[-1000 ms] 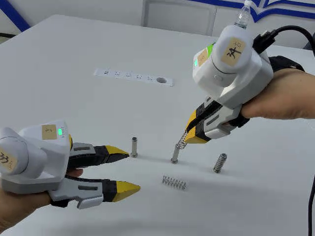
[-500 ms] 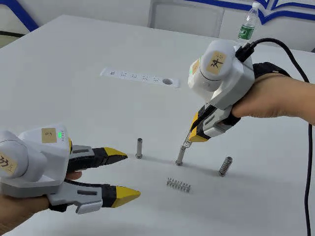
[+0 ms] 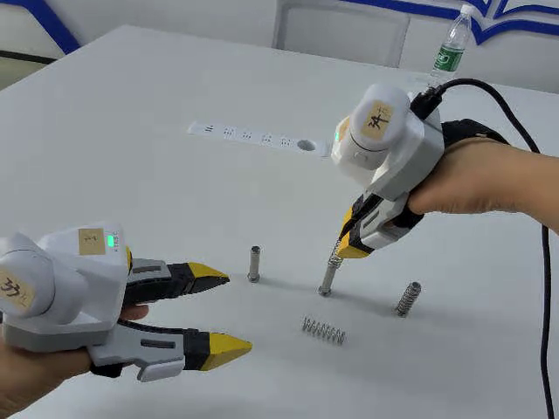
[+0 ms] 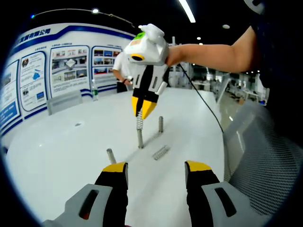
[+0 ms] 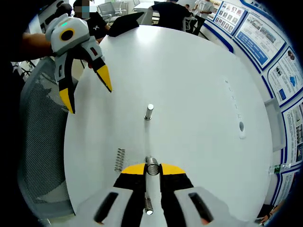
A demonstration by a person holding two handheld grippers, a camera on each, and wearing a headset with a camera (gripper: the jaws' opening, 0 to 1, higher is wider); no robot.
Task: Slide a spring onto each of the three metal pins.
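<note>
Right tongs (image 3: 343,252) pinch one spring (image 3: 334,257) of three; three pins (image 3: 254,263) stand.

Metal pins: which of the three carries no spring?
The head view's left pin, bare. The right gripper holds a spring on the middle pin; the right pin wears one.

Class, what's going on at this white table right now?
A person holds a claw in each hand. The right claw is shut on a small coiled metal spring, holding it at the top of the middle metal pin. The far-right pin already wears a spring, the left pin is bare, and a loose spring lies flat on the white table. The left claw hangs open, apart from them all.
</note>
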